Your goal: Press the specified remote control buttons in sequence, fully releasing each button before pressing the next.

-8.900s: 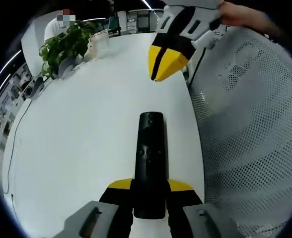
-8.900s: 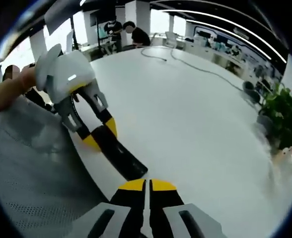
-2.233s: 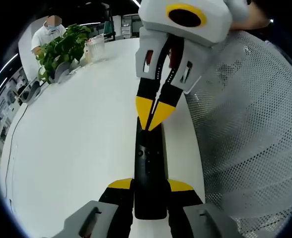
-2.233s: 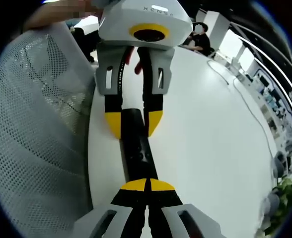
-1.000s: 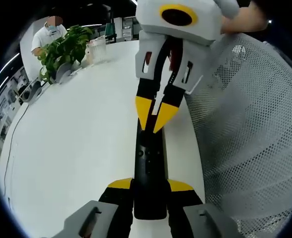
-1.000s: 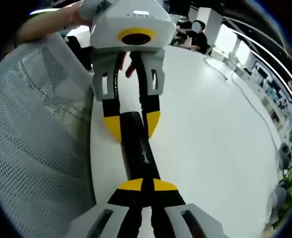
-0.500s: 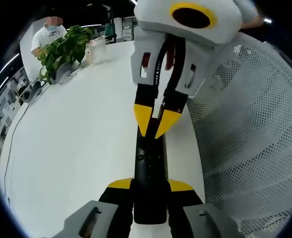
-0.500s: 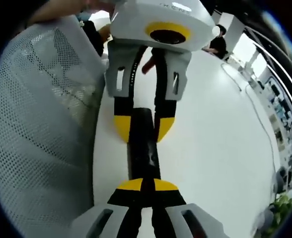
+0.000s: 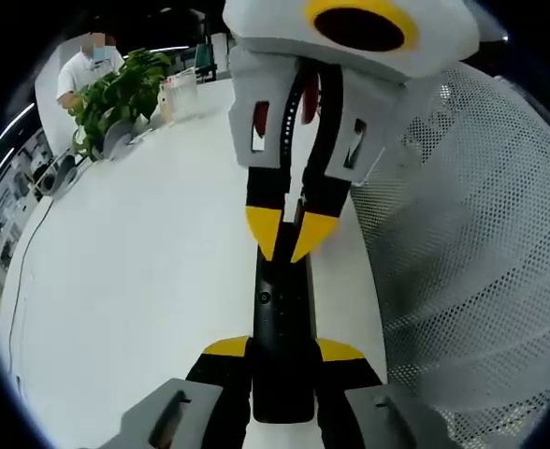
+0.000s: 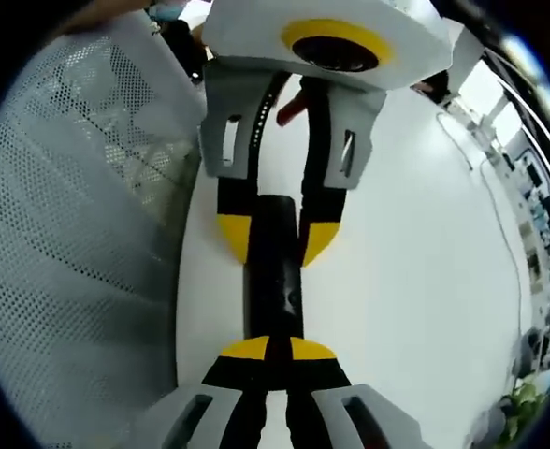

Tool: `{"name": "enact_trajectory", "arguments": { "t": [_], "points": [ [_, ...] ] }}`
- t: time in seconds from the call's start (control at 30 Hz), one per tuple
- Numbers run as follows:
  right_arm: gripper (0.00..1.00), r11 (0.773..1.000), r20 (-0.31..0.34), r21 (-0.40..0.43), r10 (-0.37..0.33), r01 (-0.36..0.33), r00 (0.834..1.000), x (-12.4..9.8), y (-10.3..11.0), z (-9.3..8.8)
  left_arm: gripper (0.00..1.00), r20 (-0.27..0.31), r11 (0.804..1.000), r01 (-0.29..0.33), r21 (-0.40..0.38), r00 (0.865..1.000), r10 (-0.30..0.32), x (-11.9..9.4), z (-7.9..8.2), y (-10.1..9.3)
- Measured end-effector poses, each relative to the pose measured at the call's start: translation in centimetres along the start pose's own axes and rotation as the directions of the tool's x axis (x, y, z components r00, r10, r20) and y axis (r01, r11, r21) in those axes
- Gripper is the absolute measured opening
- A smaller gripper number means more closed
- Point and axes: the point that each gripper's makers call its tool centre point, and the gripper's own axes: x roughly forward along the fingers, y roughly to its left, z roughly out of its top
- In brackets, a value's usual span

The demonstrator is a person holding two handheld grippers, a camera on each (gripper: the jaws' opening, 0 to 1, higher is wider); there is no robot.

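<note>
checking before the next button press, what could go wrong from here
The left gripper clamps only one end of the remote, so the right gripper, shut and bearing on its far end, could tip or twist it. The remote lies along the table edge, so a slip could drop it off.

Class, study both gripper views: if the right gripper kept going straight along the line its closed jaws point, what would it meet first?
Most likely the black remote, lying just ahead of the right gripper tips. Beyond it sits the left gripper, clamping the remote's far end. Whether the tips already touch the remote is unclear.
</note>
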Motion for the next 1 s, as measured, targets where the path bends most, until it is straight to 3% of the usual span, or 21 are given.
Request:
{"name": "enact_trajectory", "arguments": {
  "t": [0.17,0.47,0.57,0.63,0.93,1.0],
  "points": [
    [0.02,0.999,0.027,0.039,-0.015,0.014,1.0,-0.11,-0.02,0.0,0.25,0.001,1.0,-0.001,-0.003,1.0,0.001,0.0,0.01,0.0],
    [0.03,0.998,0.021,0.065,-0.018,0.017,1.0,-0.15,-0.17,0.02,0.25,-0.003,1.0,0.0,-0.003,1.0,0.0,0.01,0.01,-0.02],
    [0.02,0.994,0.045,0.108,-0.013,0.008,0.999,-0.24,-0.23,0.0,0.25,-0.004,1.0,0.002,-0.002,1.0,-0.002,0.01,0.01,-0.01],
    [0.03,0.983,0.076,0.182,-0.016,0.002,0.997,-0.28,-0.2,0.1,0.25,-0.006,1.0,0.002,-0.002,1.0,-0.002,0.0,0.01,-0.02],
    [0.1,0.988,0.074,0.148,-0.064,0.052,0.995,-0.31,-0.56,0.14,0.25,-0.008,1.0,0.004,0.0,1.0,-0.004,-0.01,0.04,-0.01],
    [0.07,0.985,0.084,0.172,-0.031,0.016,0.996,-0.22,-0.32,0.17,0.25,-0.009,1.0,0.005,0.001,1.0,-0.005,-0.01,0.04,0.0]
  ]
}}
